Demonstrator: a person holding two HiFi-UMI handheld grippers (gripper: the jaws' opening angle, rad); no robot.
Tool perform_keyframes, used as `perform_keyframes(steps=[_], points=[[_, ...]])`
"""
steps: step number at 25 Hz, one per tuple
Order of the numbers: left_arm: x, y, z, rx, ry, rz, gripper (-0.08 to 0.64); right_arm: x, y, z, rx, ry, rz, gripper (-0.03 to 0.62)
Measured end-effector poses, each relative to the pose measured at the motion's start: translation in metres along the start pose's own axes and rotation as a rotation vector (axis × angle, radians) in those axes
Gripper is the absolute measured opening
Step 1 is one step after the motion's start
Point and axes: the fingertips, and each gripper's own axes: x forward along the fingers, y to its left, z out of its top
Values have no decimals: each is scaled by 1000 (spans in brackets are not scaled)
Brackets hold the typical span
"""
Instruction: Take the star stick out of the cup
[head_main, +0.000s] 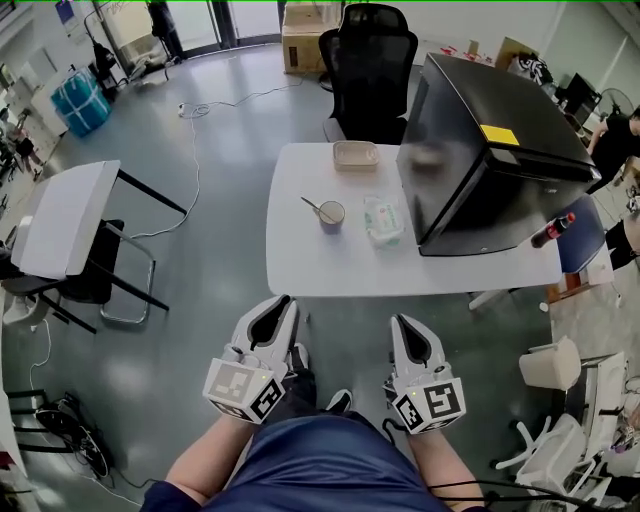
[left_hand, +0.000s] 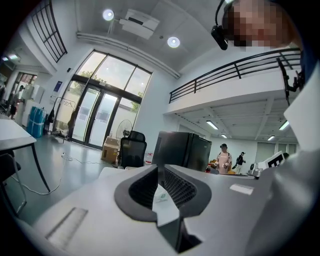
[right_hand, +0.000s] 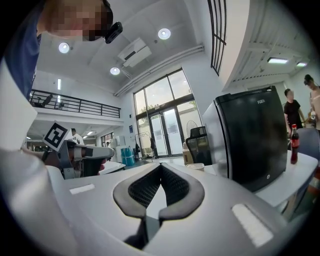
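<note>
Ahead of me, the small pale cup (head_main: 331, 215) stands upright near the middle of the white table (head_main: 300, 270). The thin star stick (head_main: 313, 206) sits in it, leaning out over the left rim.

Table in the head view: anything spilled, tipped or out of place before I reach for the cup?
Nothing stands out. The cup stands upright with the stick leaning in it, the wipes pack lies flat beside it, and no spill shows. The left gripper and right gripper are shut, empty, short of the table.
</note>
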Motion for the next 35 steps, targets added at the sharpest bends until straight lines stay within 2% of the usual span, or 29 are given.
perform_keyframes(steps=[8,14,17,19,21,27,35], points=[[51,43,8,-22,18,-66,41,48,-10,9,-4,7,-87,6],[76,79,18,4,27,-113,40,86,-5,16,-27,6,-141,6],[86,94,22,-1,30,-147,39,102,0,20,-56,5,-167,6],[92,102,21,5,26,-170,3,111,2,21,-91,11,-181,6],[96,109,18,16,27,-179,3,119,5,22,-129,18,-188,6],[115,126,8,-10,38,-147,4,138,-2,30,-191,18,-193,6],[138,145,0,-40,48,-22,5,165,-24,32,-161,24,-127,6]])
